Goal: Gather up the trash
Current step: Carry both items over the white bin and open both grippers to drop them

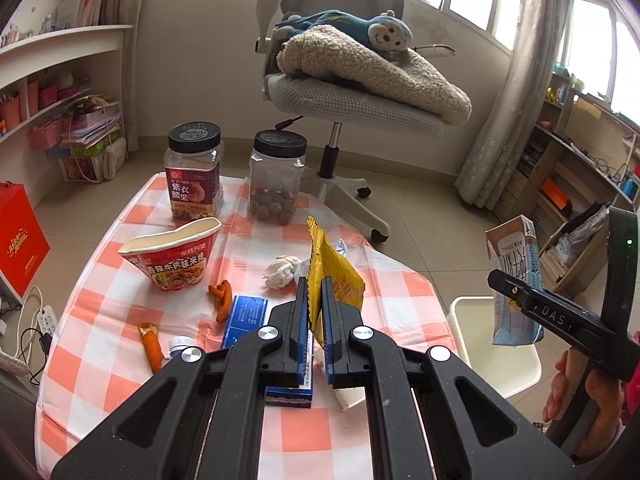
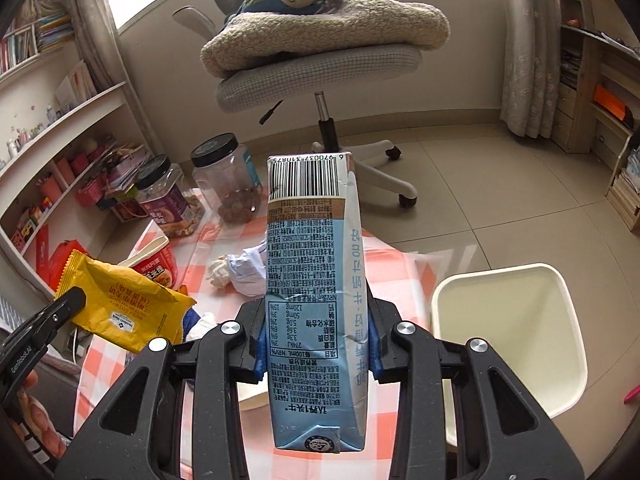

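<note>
Left to right. Still lying on the checked tabletop (image 1: 100, 344): a crushed noodle cup (image 1: 172, 258), orange peel scraps (image 1: 221, 298), a blue box (image 1: 248, 316) and a crumpled tissue (image 1: 282, 271); behind them stand two lidded snack jars (image 1: 195, 172) (apparently food in store, not trash). Centre: the left gripper (image 1: 315, 312), its jaws closed almost fully on the lower edge of a yellow snack wrapper (image 1: 336, 276), which is held upright and clear of the tabletop. Right: the right gripper (image 2: 318, 344), its jaws parted only by the width of a light-blue milk carton (image 2: 314, 292) and clamped on its sides; the carton is raised, near the white bin (image 2: 516, 344) that stands on the floor just beside the tabletop's right edge.

Step in hand, as judged: both items are lifted and in carriage toward the bin. The next move calls for bringing each piece over the bin's mouth before the jaws are opened; the carton is nearer, and the light wrapper may flutter aside if let go too high.
</note>
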### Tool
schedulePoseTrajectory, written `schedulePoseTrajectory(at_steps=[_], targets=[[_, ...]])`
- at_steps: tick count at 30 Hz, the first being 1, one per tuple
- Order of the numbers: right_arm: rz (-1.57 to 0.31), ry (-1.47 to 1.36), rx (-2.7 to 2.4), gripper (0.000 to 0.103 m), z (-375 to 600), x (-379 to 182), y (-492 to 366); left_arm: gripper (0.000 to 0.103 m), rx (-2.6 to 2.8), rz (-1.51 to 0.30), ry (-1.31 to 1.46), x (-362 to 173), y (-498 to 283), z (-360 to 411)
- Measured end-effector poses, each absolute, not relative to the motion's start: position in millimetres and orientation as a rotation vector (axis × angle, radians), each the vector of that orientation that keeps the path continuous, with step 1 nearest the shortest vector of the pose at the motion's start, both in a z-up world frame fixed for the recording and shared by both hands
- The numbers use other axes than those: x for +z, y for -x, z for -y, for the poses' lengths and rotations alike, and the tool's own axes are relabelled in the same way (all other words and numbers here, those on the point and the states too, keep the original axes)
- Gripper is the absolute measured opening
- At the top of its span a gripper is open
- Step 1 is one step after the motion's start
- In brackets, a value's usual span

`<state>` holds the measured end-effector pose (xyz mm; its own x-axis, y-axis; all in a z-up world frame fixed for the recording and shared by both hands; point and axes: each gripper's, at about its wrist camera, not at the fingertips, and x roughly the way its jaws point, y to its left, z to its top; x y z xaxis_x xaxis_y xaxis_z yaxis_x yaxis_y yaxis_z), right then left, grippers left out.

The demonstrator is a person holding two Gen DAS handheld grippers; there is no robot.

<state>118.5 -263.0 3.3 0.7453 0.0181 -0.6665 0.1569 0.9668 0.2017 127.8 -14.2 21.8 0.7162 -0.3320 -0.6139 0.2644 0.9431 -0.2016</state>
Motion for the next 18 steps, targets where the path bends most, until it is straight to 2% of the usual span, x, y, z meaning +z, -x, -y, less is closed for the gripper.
schedulePoseTrajectory(at_steps=[13, 14, 15, 17, 18], targets=[[-0.74, -0.306, -0.401, 0.034, 367.8, 3.3, -90.5, 0.006, -0.466, -0.74, 0.046, 12.4, -115.5, 96.9], [-0.734, -0.308, -0.42, 0.036, 374.0, 5.0, -87.2, 0.006, -0.476, -0.745, 0.046, 11.0, -115.2, 103.9], [-0.73, -0.314, -0.437, 0.046, 380.8, 6.0, -84.6, 0.006, -0.488, -0.751, 0.047, 9.8, -114.9, 110.9], [-0.712, -0.351, -0.474, 0.059, 394.9, 8.6, -77.6, 0.006, -0.512, -0.764, 0.048, 7.3, -114.2, 127.3], [-0.701, -0.371, -0.489, 0.061, 401.4, 10.0, -74.4, 0.006, -0.525, -0.77, 0.048, 6.3, -113.4, 135.7]])
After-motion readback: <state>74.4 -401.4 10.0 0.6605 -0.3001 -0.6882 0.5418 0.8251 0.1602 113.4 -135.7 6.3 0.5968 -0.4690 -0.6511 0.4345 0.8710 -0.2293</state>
